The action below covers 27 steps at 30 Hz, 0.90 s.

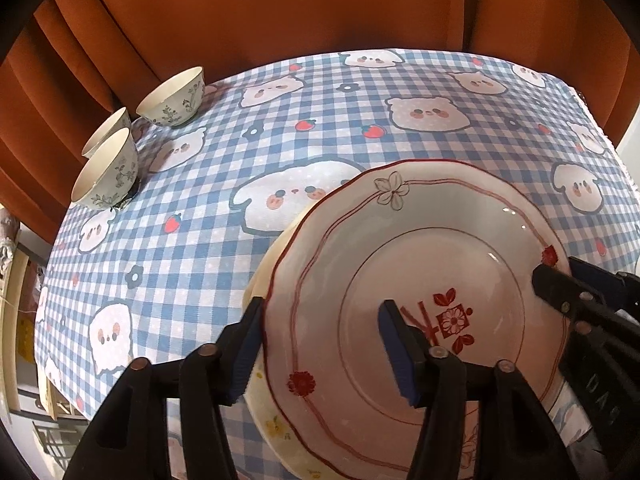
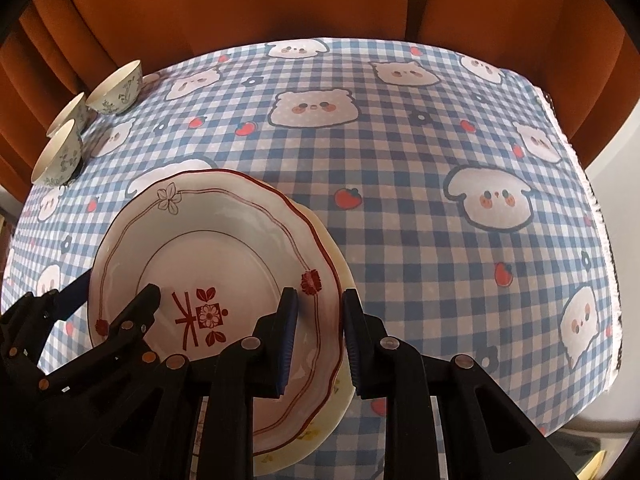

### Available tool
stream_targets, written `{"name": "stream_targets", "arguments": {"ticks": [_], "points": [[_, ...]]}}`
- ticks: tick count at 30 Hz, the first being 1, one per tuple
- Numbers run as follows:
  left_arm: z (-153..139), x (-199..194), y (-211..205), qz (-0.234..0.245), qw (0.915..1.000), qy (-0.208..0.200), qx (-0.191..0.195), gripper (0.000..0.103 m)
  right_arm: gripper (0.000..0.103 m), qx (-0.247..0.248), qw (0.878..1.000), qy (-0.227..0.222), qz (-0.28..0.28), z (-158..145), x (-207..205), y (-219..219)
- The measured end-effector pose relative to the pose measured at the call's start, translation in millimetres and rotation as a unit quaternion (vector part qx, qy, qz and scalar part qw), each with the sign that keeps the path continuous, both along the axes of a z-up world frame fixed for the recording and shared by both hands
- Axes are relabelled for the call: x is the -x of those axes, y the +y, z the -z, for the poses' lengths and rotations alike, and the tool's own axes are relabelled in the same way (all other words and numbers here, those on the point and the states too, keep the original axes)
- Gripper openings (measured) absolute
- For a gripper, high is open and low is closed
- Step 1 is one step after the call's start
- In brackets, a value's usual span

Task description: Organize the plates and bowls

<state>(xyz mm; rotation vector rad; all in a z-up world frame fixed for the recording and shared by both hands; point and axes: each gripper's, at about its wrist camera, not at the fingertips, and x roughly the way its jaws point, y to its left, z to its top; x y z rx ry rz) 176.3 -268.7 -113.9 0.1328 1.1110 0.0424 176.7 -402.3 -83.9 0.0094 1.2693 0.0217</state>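
A red-rimmed plate [image 1: 416, 304] with a red flower motif in its well lies on top of a cream plate [image 1: 276, 432], whose yellow-flowered edge peeks out beneath it; both sit on the bench under a blue checked tablecloth [image 1: 224, 248], in the left wrist view at about five o'clock.

The left gripper [image 1: 324, 344] straddles the red-rimmed plate's rim at its eight o'clock side, one finger outside the edge and one over the well; its jaws stand roughly half open and the pads do not press on the plate.

The right gripper [image 2: 320, 340] straddles the opposite rim, at four o'clock of the plate in its own view, jaws narrow, with a slim gap showing beside the rim; whether they pinch it I cannot tell.

Three small floral bowls [image 1: 168, 100] cluster together near the bench's far edge at ten o'clock, well apart from the plates. An orange curtain [image 1: 280, 8] hangs behind the bench.
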Motion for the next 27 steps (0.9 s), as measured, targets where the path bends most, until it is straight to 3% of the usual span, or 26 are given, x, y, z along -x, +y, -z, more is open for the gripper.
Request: {"name": "stream_targets", "arguments": {"ticks": [18, 20, 22, 23, 27], "points": [[-9, 0, 9, 0.014, 0.9987, 0.016, 0.047, 0.083, 0.032, 0.001, 1.000, 0.005, 0.002, -2, -5, 2], [-13, -2, 14, 0.023, 0.9980, 0.014, 0.056, 0.084, 0.037, 0.004, 1.000, 0.002, 0.005, -7, -5, 4], [-17, -3, 20, 0.028, 0.9975, 0.013, 0.064, 0.084, 0.063, -0.001, 1.000, -0.009, 0.010, -14, -3, 8], [-18, -4, 23, 0.031, 0.9973, 0.012, 0.066, 0.085, 0.067, -0.002, 1.000, -0.016, 0.015, -17, -2, 10], [-25, -4, 44, 0.047, 0.9965, 0.007, 0.069, 0.085, 0.069, 0.002, 0.999, -0.029, 0.031, -25, -1, 28]]}}
